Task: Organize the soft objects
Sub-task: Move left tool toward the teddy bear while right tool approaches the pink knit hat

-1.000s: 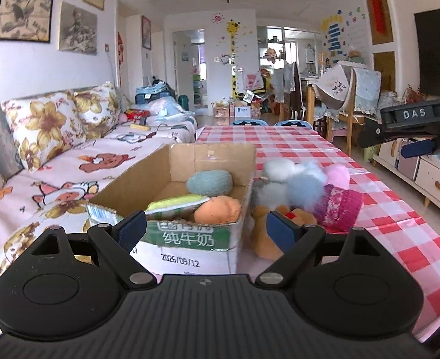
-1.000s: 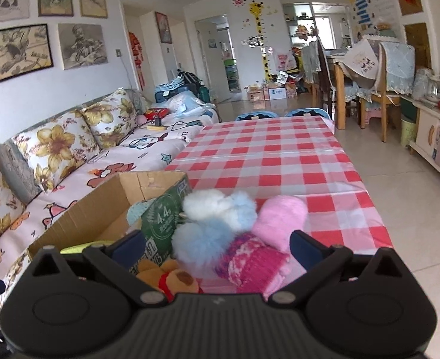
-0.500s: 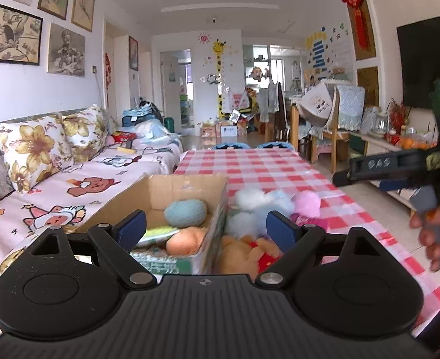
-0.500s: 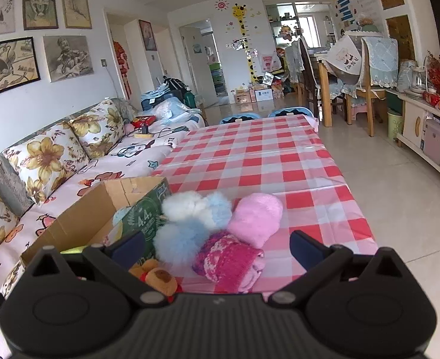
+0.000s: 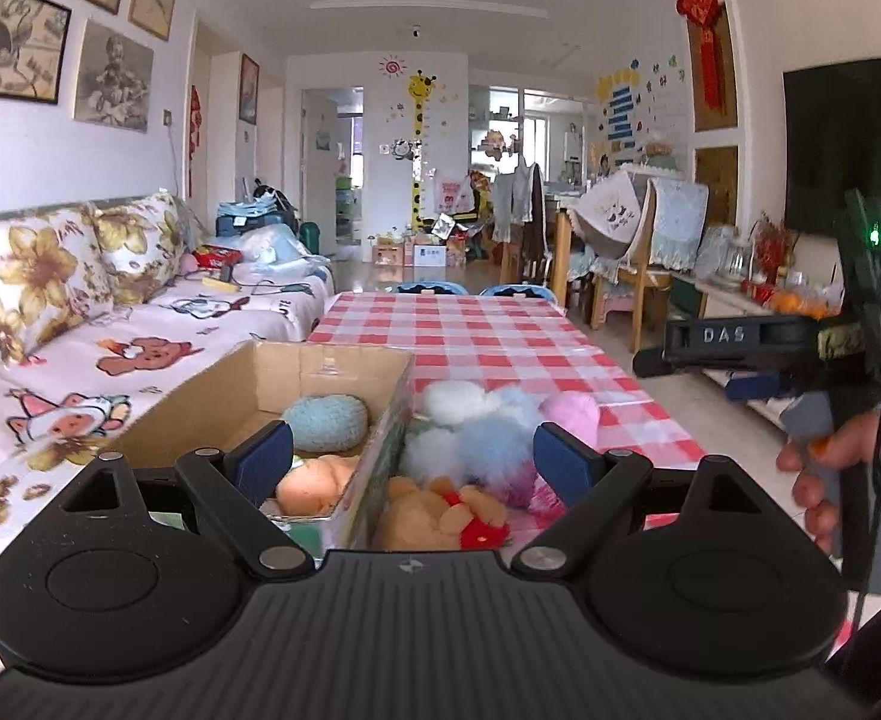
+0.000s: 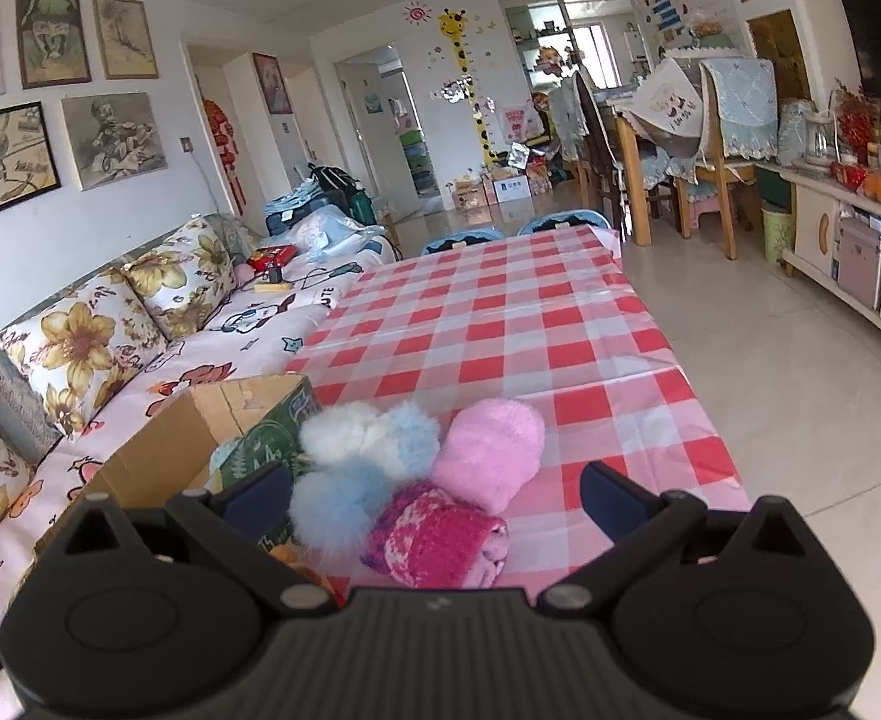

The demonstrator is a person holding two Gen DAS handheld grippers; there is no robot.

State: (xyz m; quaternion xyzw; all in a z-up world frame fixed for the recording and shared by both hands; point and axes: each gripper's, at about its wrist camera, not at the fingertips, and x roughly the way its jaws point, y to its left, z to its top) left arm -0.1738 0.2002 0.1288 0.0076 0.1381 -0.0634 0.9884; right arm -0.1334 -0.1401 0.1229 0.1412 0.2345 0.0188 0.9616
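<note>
A cardboard box (image 5: pixel 260 378) stands on the red-checked table (image 5: pixel 488 336) at its left near end. In it lie a teal plush (image 5: pixel 325 423) and an orange plush (image 5: pixel 314 483). Beside it on the table lie a white and blue fluffy toy (image 5: pixel 476 426), a pink plush (image 6: pixel 491 450), a magenta knit item (image 6: pixel 434 537) and a bear toy (image 5: pixel 440 510). My left gripper (image 5: pixel 413 462) is open and empty, held above the near end of the box and toys. My right gripper (image 6: pixel 434 495) is open and empty above the toys; it also shows in the left wrist view (image 5: pixel 740 354).
A sofa with floral cushions (image 5: pixel 38 276) runs along the left of the table. Dining chairs (image 6: pixel 710 138) and a low cabinet (image 6: pixel 848 252) stand at the right. Two blue stools (image 5: pixel 470 289) sit at the table's far end.
Both grippers have risen and drawn back from the toys, which now look smaller and lower. Both stay open and empty. The toys and box have not moved.
</note>
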